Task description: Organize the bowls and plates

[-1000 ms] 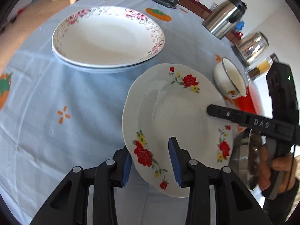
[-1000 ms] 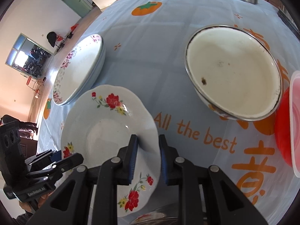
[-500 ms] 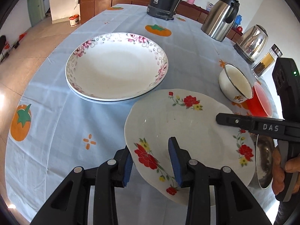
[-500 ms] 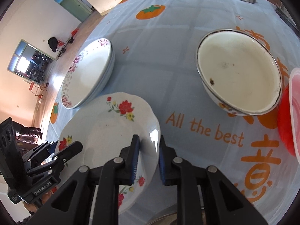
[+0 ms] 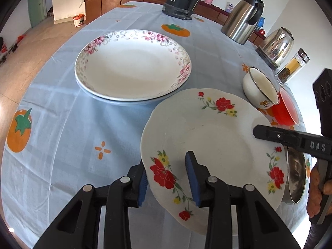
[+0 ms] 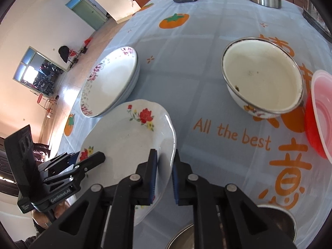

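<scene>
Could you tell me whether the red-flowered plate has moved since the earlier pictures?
Yes. The red-flowered plate has shifted away from the enamel bowl, with more tablecloth showing between them.

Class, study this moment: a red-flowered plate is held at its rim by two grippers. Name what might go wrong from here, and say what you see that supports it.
1. The red-flowered plate is pinched only at its rim by the left gripper and right gripper, whose jaws have just been closing; uneven pulling may make it slip or chip.
2. The pink-flowered plate stack lies close by; lowered carelessly, the rims may knock.
3. The steel bowl lies beside the plate's edge and may get bumped.
</scene>
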The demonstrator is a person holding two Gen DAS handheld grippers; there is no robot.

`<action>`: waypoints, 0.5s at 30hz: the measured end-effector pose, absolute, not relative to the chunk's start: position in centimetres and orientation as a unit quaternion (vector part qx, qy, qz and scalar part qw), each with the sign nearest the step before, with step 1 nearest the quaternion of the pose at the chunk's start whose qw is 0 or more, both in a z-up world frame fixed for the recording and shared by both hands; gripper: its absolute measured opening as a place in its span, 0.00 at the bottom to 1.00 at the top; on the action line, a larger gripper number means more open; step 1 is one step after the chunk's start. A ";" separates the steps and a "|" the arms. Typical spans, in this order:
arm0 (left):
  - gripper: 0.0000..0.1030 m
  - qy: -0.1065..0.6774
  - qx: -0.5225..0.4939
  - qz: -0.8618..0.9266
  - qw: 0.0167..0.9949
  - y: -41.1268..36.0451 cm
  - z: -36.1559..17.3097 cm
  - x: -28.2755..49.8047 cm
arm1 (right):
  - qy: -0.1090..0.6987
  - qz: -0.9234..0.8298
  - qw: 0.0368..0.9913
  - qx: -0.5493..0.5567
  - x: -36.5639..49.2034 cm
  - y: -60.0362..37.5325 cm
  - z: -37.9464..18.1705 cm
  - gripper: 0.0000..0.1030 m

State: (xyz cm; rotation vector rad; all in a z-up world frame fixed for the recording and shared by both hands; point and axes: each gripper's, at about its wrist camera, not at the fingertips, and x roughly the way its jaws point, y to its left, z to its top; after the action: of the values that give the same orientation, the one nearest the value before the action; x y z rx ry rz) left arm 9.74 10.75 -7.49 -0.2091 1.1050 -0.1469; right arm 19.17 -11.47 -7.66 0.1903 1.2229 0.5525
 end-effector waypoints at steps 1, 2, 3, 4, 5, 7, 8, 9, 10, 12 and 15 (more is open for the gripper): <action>0.36 0.525 -0.102 -0.068 0.843 10.9 -7.6 9.7 | 0.564 0.254 0.781 0.082 18.9 -11.3 -7.6 0.13; 0.36 0.525 -0.105 -0.067 0.842 11.2 -7.7 9.6 | 0.562 0.254 0.783 0.077 18.6 -11.0 -7.5 0.13; 0.36 0.524 -0.107 -0.068 0.842 11.4 -7.7 9.5 | 0.561 0.253 0.785 0.076 18.3 -10.9 -7.4 0.13; 0.36 0.522 -0.107 -0.068 0.843 11.6 -7.7 9.3 | 0.559 0.254 0.786 0.075 18.0 -10.7 -7.3 0.13; 0.36 0.520 -0.105 -0.068 0.845 11.8 -7.6 9.1 | 0.558 0.253 0.787 0.075 17.7 -10.5 -7.3 0.13; 0.36 0.516 -0.100 -0.066 0.848 12.0 -7.5 8.9 | 0.556 0.253 0.788 0.074 17.2 -10.1 -7.3 0.13; 0.36 0.516 -0.099 -0.065 0.849 12.1 -7.4 8.8 | 0.555 0.253 0.790 0.074 16.9 -10.0 -7.3 0.13; 0.36 0.516 -0.100 -0.065 0.849 12.3 -7.4 8.7 | 0.553 0.253 0.791 0.073 16.6 -9.8 -7.3 0.13; 0.36 0.515 -0.102 -0.065 0.848 12.5 -7.5 8.5 | 0.550 0.254 0.792 0.072 16.4 -9.7 -7.2 0.13; 0.36 0.513 -0.101 -0.064 0.850 12.8 -7.3 8.2 | 0.547 0.255 0.794 0.072 15.8 -9.4 -7.1 0.13; 0.36 0.505 -0.097 -0.061 0.856 13.0 -6.7 7.7 | 0.540 0.259 0.797 0.078 15.0 -9.1 -6.7 0.13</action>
State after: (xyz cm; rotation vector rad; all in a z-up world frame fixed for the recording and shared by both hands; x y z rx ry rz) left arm 7.72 13.00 -6.74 -0.2029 1.0618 -0.1275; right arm 15.04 -9.14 -6.73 0.1678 1.1607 0.5566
